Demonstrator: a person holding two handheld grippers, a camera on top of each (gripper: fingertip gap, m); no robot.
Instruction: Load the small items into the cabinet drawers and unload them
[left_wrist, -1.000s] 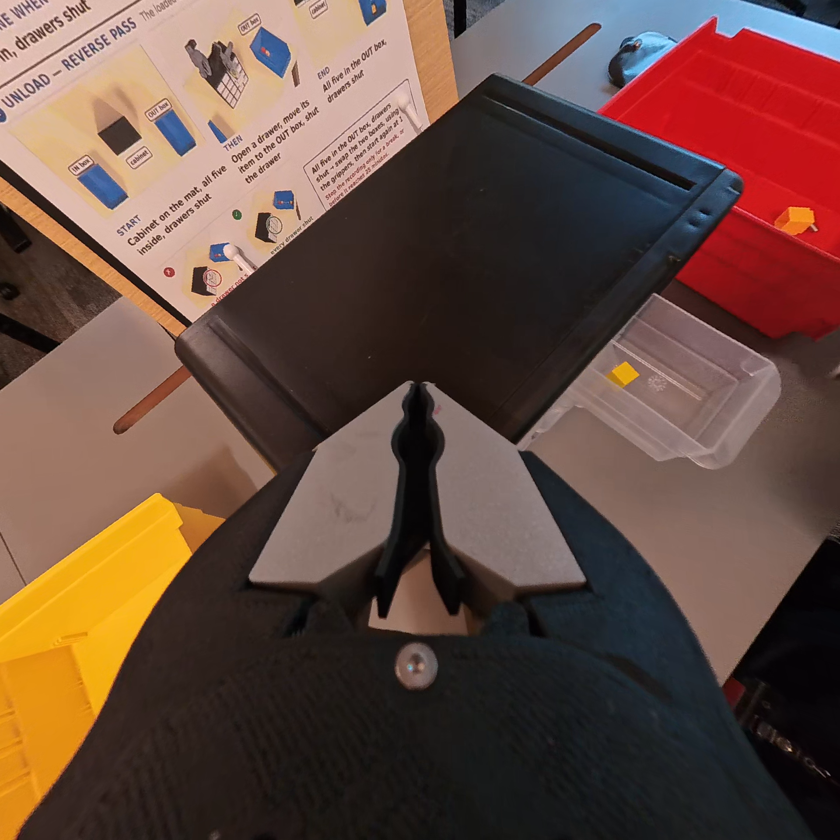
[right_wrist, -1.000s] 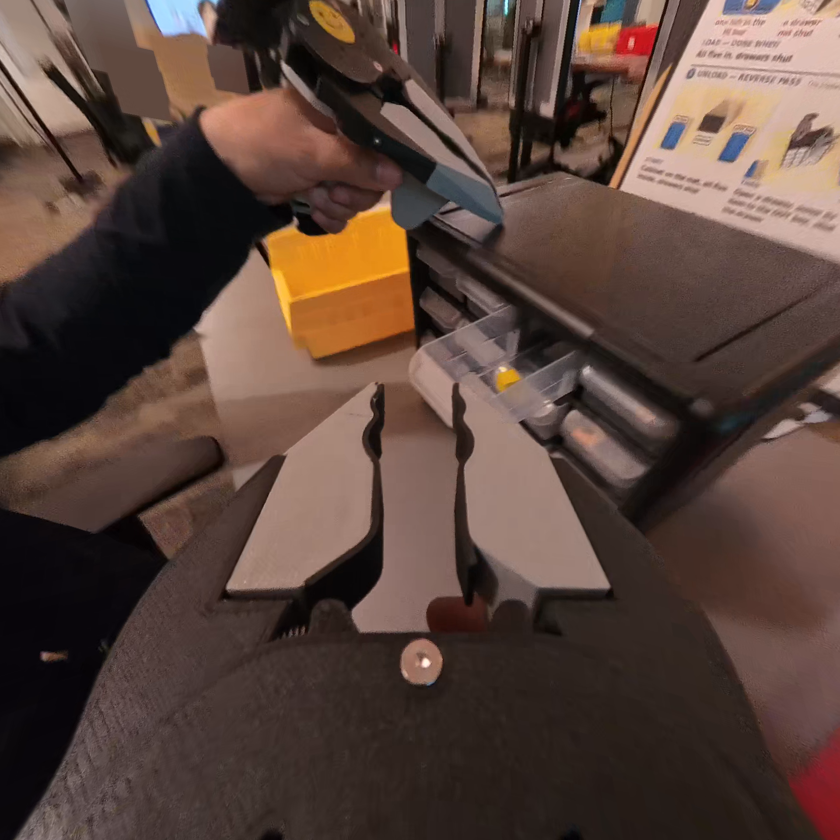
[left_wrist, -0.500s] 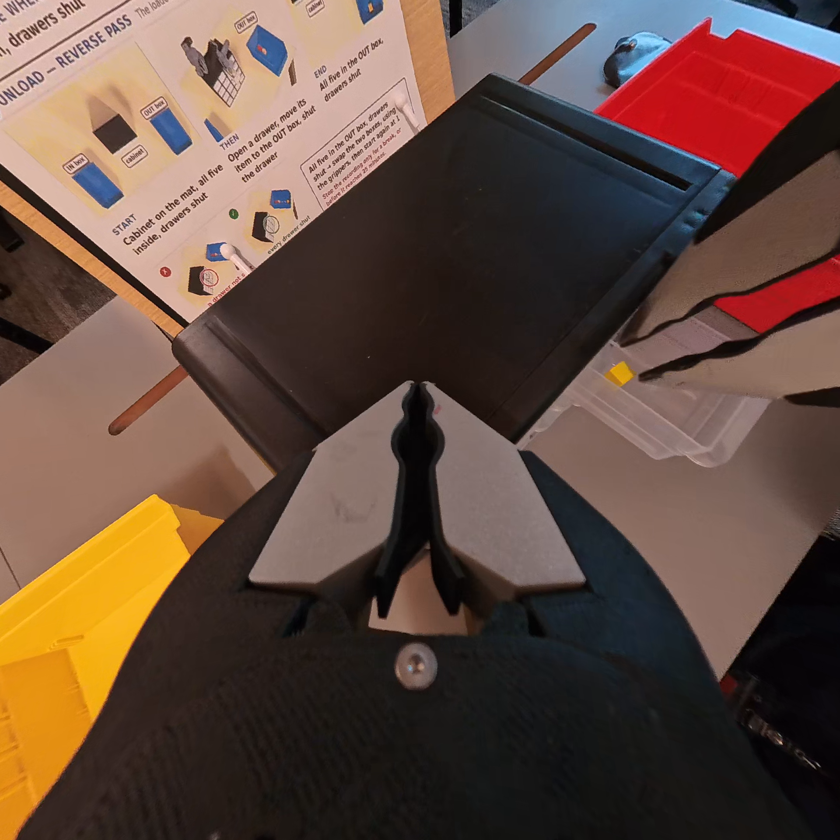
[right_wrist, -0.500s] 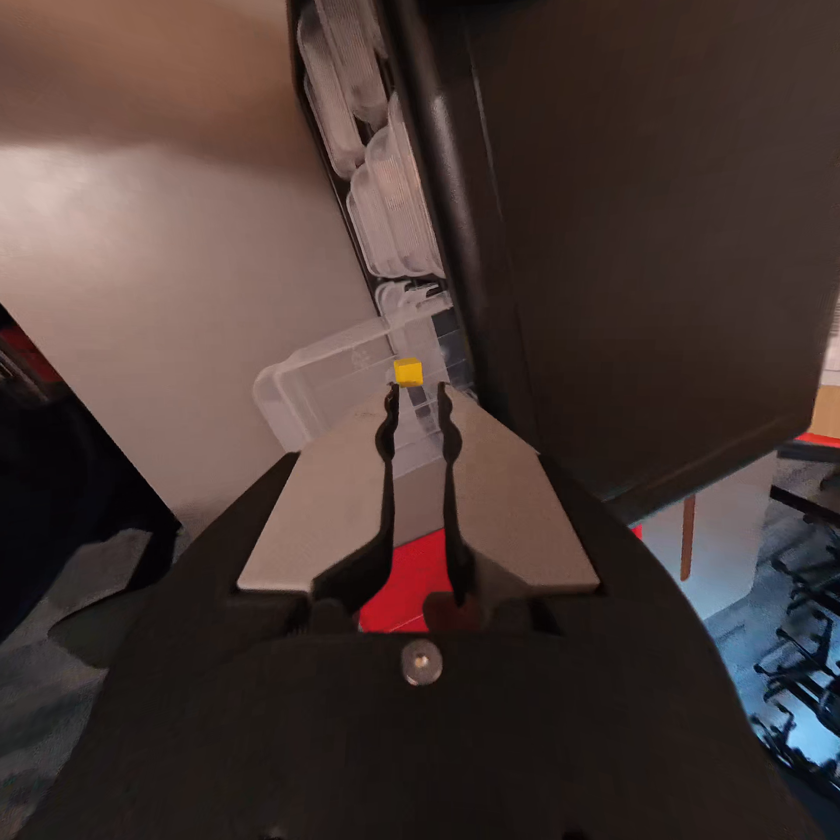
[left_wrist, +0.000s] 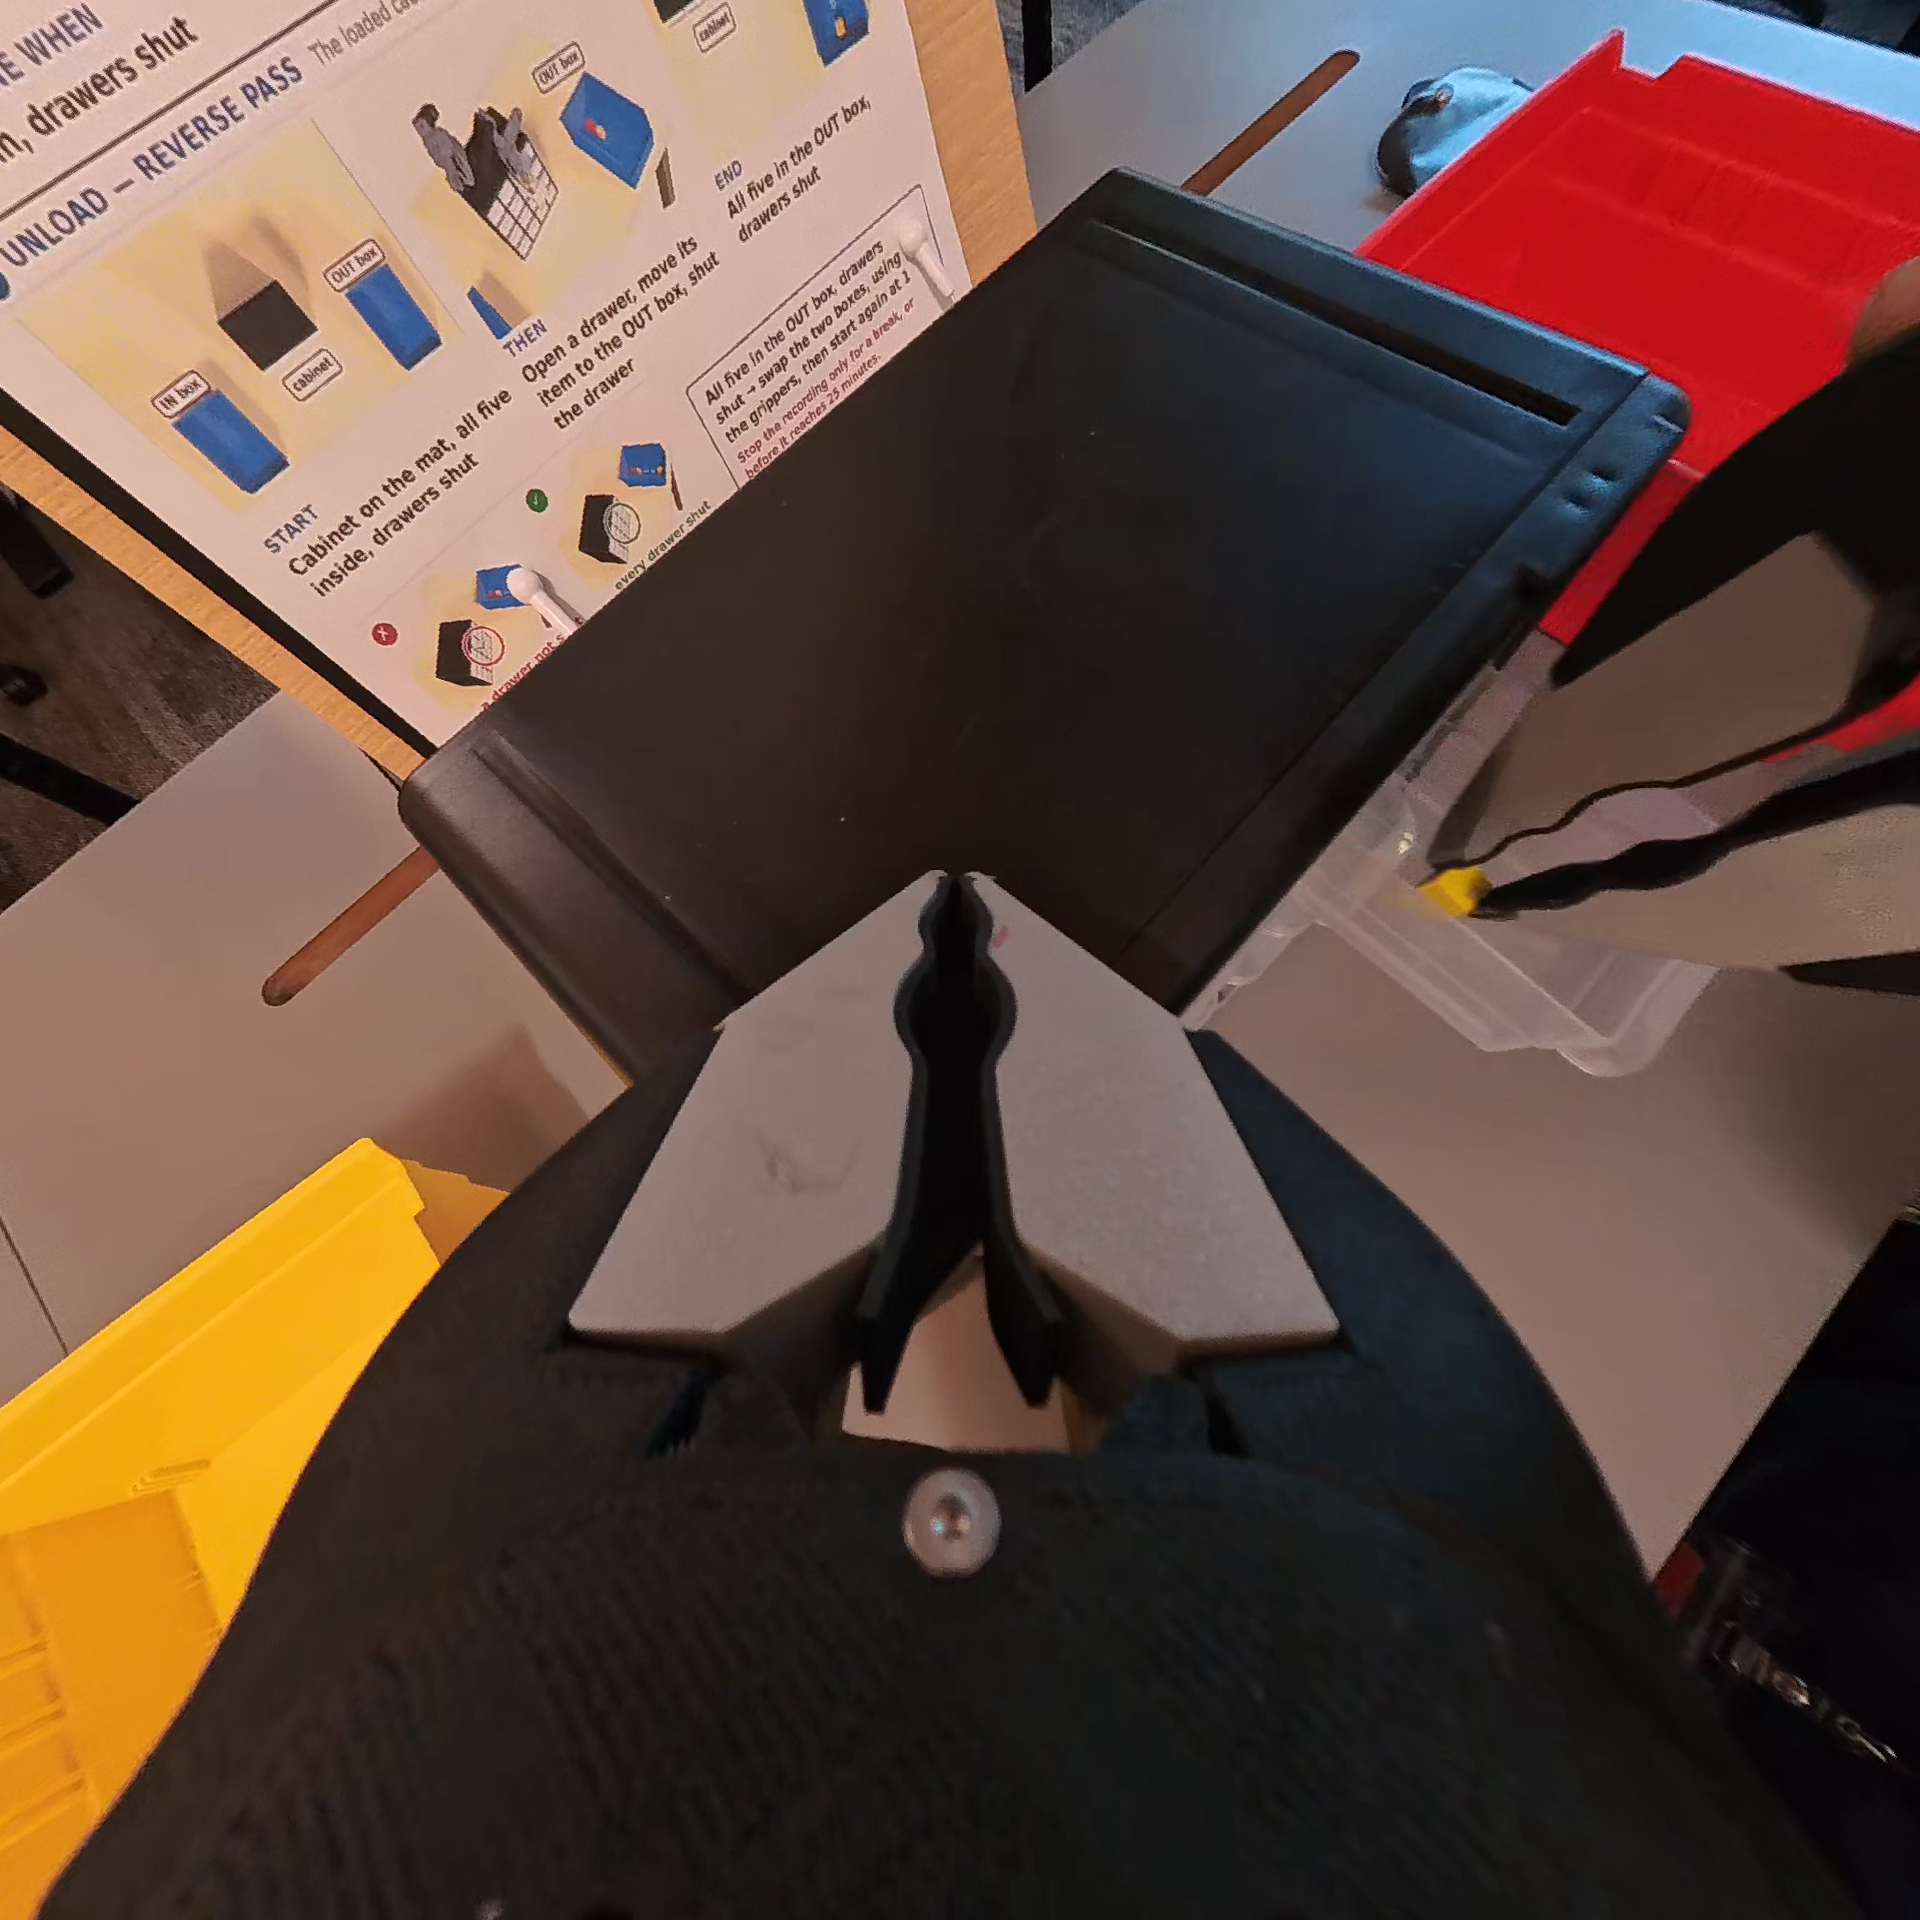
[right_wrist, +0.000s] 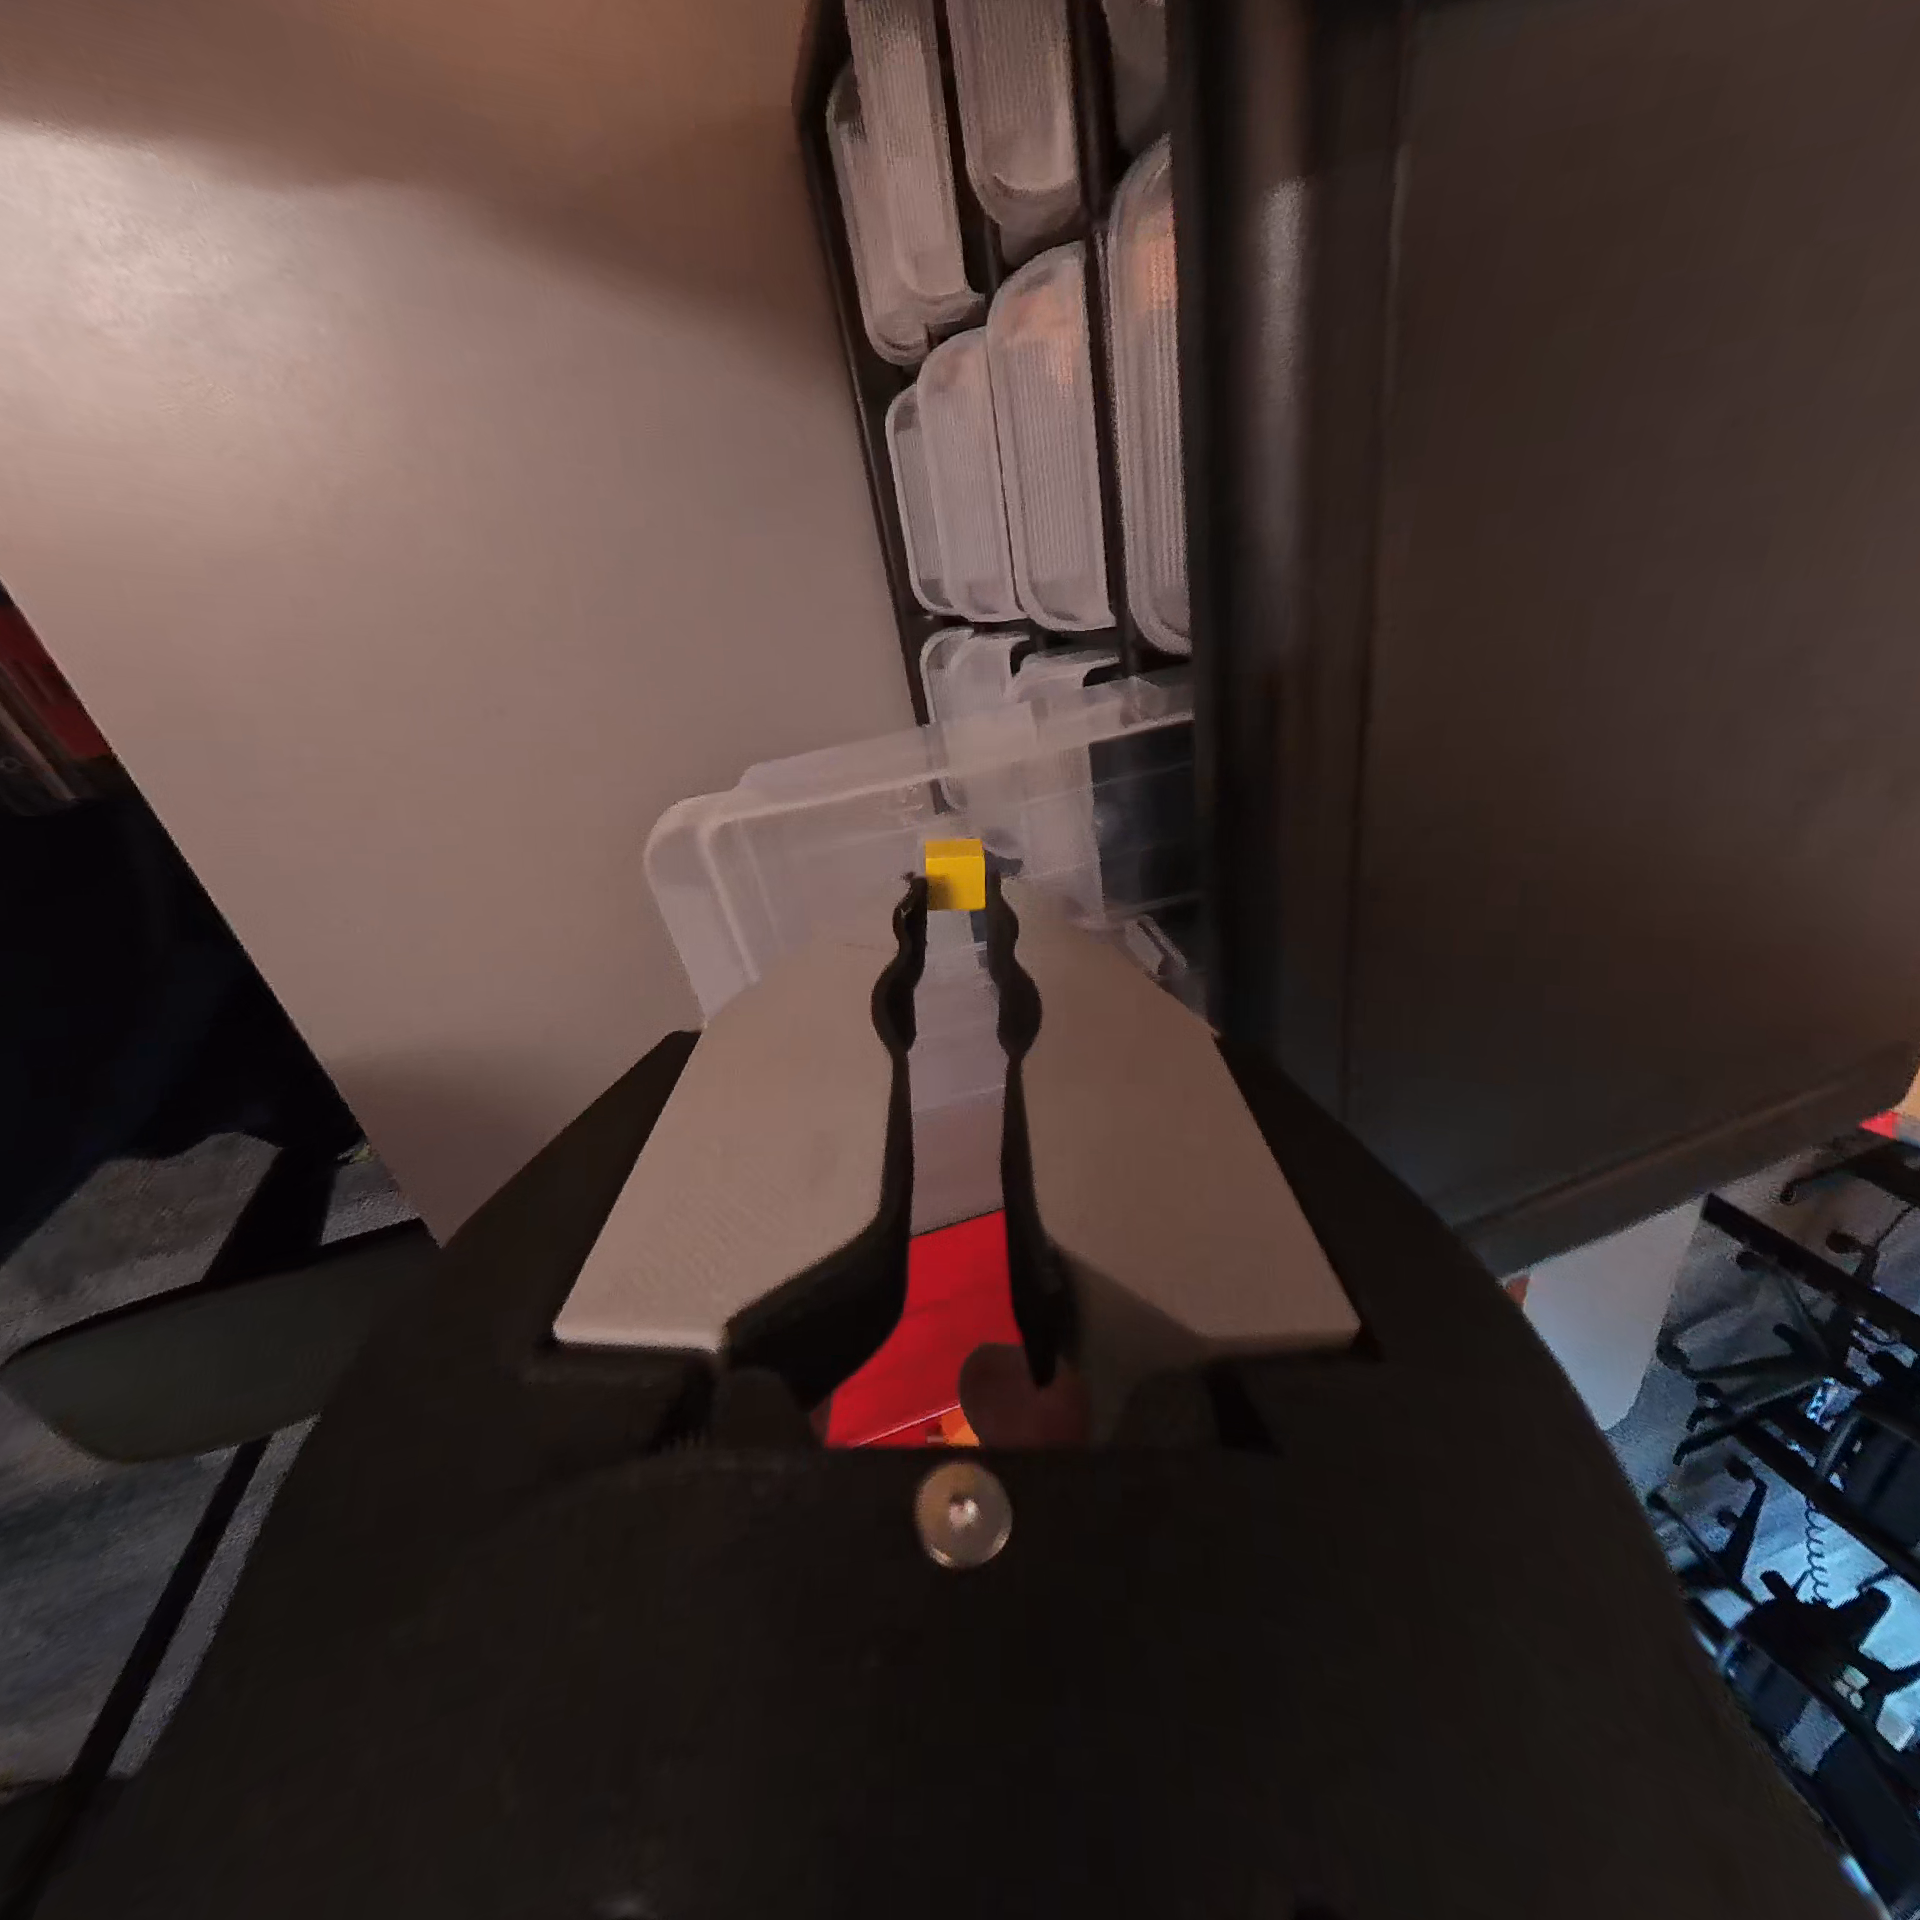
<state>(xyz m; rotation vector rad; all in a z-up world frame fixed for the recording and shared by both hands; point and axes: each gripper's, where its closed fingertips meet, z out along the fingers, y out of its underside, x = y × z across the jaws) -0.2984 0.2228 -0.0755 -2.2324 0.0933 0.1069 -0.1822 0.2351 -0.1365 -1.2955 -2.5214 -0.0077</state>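
Resting on the black cabinet (left_wrist: 1039, 540) top, the left tool (left_wrist: 958, 883) has its fingers closed together on nothing; my read is it's parked there to pin the cabinet down so the pulled drawer doesn't drag it across the surface (left_wrist: 1434, 1195). Same view: the clear drawer (left_wrist: 1496, 987) sticks out from the cabinet front, and the right tool (left_wrist: 1455, 883) comes in from the right with its tips either side of the small yellow cube (left_wrist: 1455, 891) inside the drawer. Red bin (left_wrist: 1683, 208) sits just behind the drawer, well placed as the drop spot if this is an unload; yellow bin (left_wrist: 208, 1382) is on the far side of the cabinet, near the left tool. An instruction poster (left_wrist: 436, 312) stands behind the cabinet. Right wrist view: the right tool (right_wrist: 954, 894) is narrowly parted, with the yellow cube (right_wrist: 954, 875) right at the tips, between them. Both fingertips (right_wrist: 910, 904) look to be touching the cube's sides, so I'd call it gripped, though only by the very ends, a slip risk on lift. The cube is down in the open drawer (right_wrist: 790, 831), not yet lifted clear. Other drawers (right_wrist: 1039, 468) are shut.
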